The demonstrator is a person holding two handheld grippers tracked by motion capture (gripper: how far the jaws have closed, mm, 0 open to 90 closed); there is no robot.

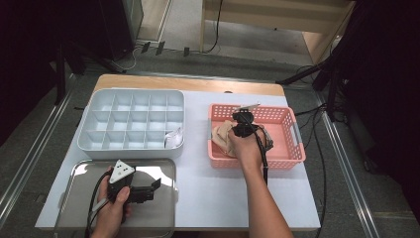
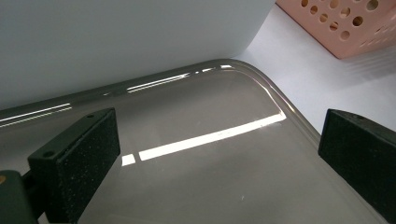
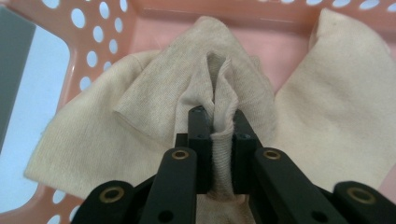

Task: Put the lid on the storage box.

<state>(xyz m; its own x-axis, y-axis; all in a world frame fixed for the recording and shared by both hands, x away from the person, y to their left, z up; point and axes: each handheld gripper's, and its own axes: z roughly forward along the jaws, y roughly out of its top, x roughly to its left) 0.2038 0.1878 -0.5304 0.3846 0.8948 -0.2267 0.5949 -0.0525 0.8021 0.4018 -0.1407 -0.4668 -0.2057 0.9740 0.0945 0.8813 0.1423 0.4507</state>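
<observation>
A beige cloth [image 3: 140, 112] lies bunched in the pink perforated basket [image 1: 289, 134] on the table's right side. My right gripper [image 3: 218, 122] is shut on a raised fold of that cloth, which is pinched between its two black jaws. In the high view the right gripper [image 1: 242, 124] reaches into the basket's left half, over the beige cloth [image 1: 223, 136]. My left gripper [image 1: 151, 191] hovers over the metal tray [image 1: 74, 198] at the front left. Its jaws stand wide apart with nothing between them above the tray's shiny floor [image 2: 201, 177].
A white compartment box [image 1: 131, 124] sits behind the tray, with a small pale item in its front right cell. The box wall [image 2: 116, 42] rises close in front of the left gripper. Bare white tabletop [image 1: 213, 193] lies between tray and basket. Cables trail off right.
</observation>
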